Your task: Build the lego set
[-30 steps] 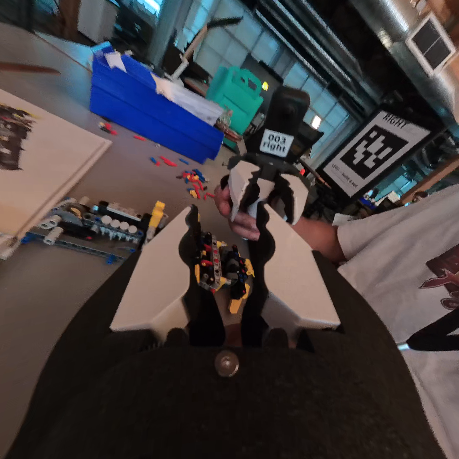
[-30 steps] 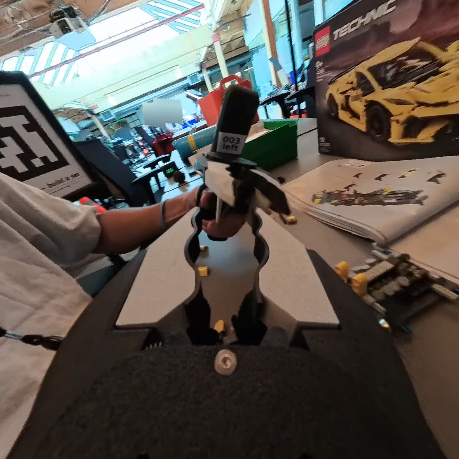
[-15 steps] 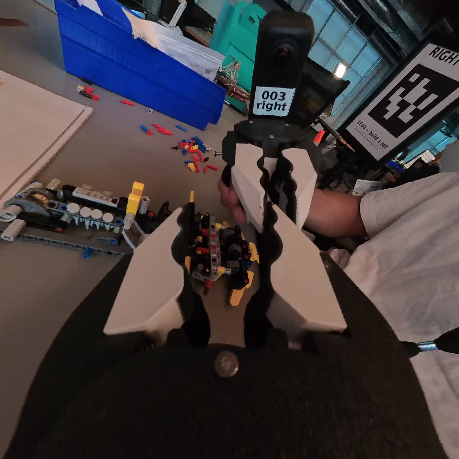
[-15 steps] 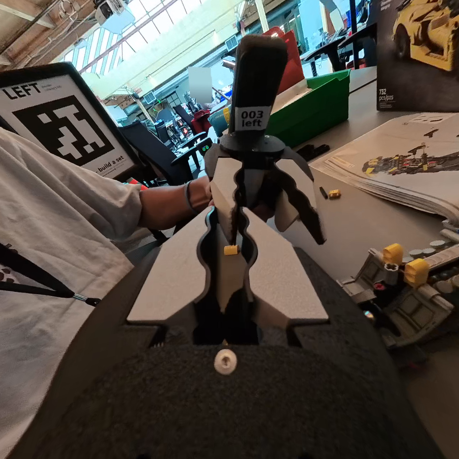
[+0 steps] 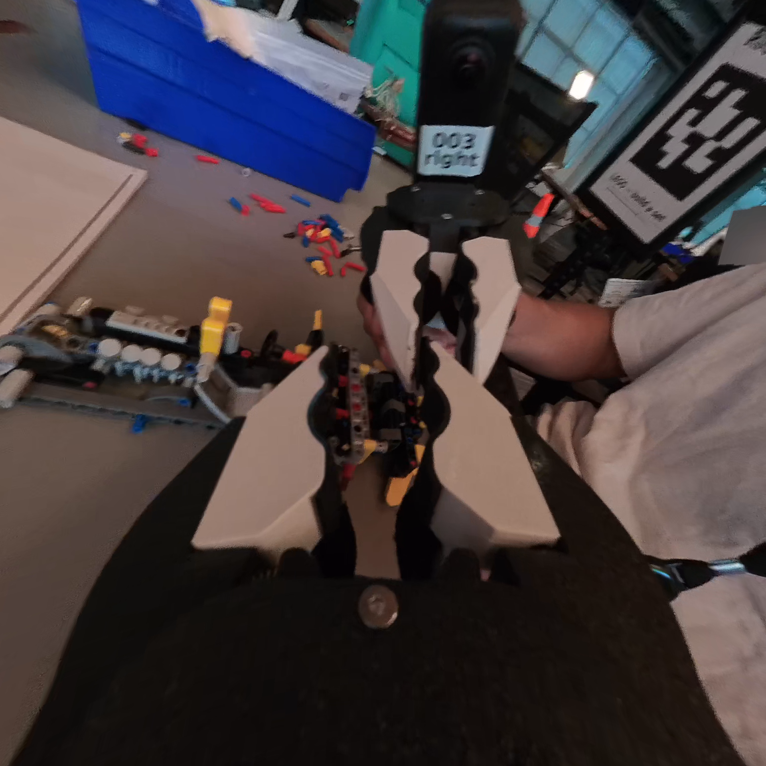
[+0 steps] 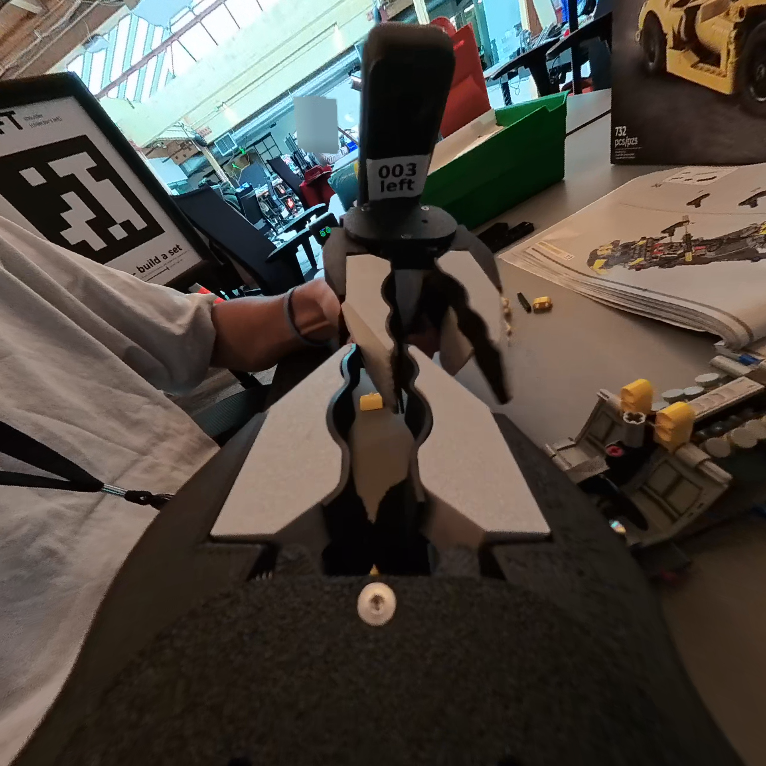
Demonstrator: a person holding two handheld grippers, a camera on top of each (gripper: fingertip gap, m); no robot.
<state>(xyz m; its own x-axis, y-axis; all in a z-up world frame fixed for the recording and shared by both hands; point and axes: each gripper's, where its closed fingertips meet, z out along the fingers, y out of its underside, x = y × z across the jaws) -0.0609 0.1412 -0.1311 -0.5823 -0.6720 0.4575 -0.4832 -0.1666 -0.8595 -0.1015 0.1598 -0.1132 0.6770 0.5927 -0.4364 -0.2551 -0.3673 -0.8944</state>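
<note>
My left gripper (image 5: pixel 379 352) is shut on a small black, grey, yellow and red lego sub-assembly (image 5: pixel 364 414), held deep between its fingers above the table. My right gripper (image 5: pixel 443 377) faces it head-on, fingers a little apart. One of its fingertips (image 5: pixel 408 373) reaches into the left gripper's gap, right at the sub-assembly. In the right wrist view, a finger of the left gripper (image 6: pixel 447 400) sits between the right gripper's (image 6: pixel 380 352) fingers. A small yellow piece (image 6: pixel 370 402) shows in that gap; I cannot tell whether it is held.
A larger grey and black chassis build (image 5: pixel 136 356) lies on the table, also in the right wrist view (image 6: pixel 646 452). Around it are an open instruction booklet (image 6: pixel 646 257), a blue bin (image 5: pixel 215 95), a green bin (image 6: pixel 510 157), the set's box (image 6: pixel 696 83) and loose pieces (image 5: pixel 323 244). The tips of both grippers are at nearly the same place.
The two grippers have come together tip to tip, and their fingers now interleave. The right gripper's fingers have narrowed. The left gripper still holds the sub-assembly.
</note>
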